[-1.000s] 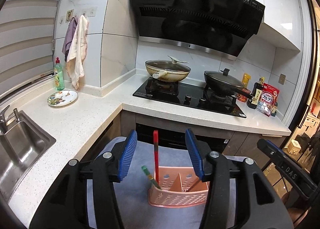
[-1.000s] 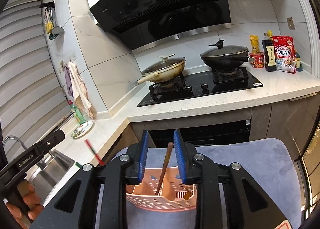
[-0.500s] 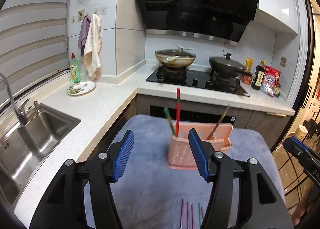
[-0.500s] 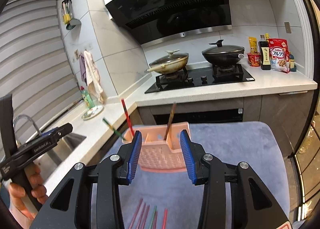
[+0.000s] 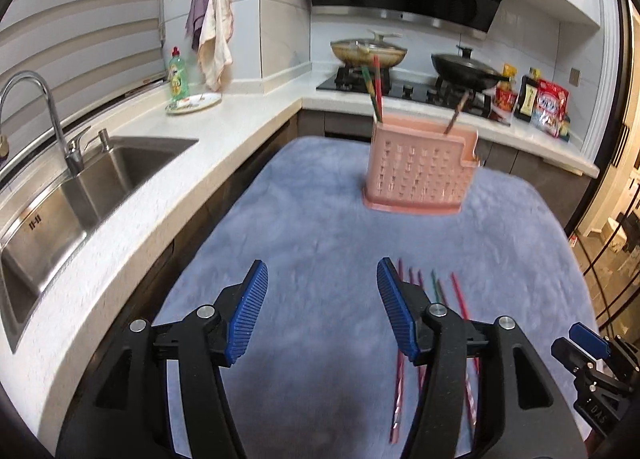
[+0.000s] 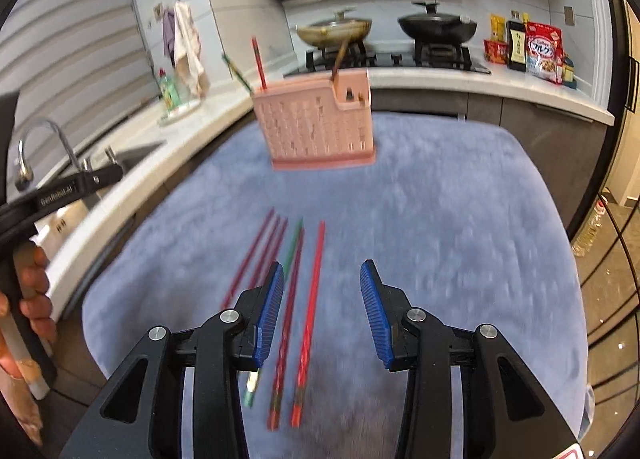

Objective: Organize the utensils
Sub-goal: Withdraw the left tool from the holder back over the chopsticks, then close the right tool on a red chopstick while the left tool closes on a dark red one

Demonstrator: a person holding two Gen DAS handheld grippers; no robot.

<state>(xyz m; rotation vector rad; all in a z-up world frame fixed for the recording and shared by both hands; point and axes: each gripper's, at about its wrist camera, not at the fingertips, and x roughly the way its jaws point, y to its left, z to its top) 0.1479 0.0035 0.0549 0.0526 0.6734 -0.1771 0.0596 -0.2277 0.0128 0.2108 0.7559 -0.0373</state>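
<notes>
A pink slotted utensil holder stands upright on the far part of a blue-grey mat; it also shows in the right wrist view. A red, a green and a brown chopstick stick up out of it. Several loose red chopsticks and one green one lie side by side on the mat in front of the holder, partly under my right gripper, which is open and empty. My left gripper is open and empty, with the loose chopsticks just to its right.
A white L-shaped counter has a steel sink with a tap on the left and a hob with two pans at the back. A dish-soap bottle and a plate stand near hanging towels. Food packets sit at the far right.
Both grippers have pulled back and down from the holder. The holder now stands far off, and the loose chopsticks on the mat have come into view. The right gripper's jaws have opened wider.
</notes>
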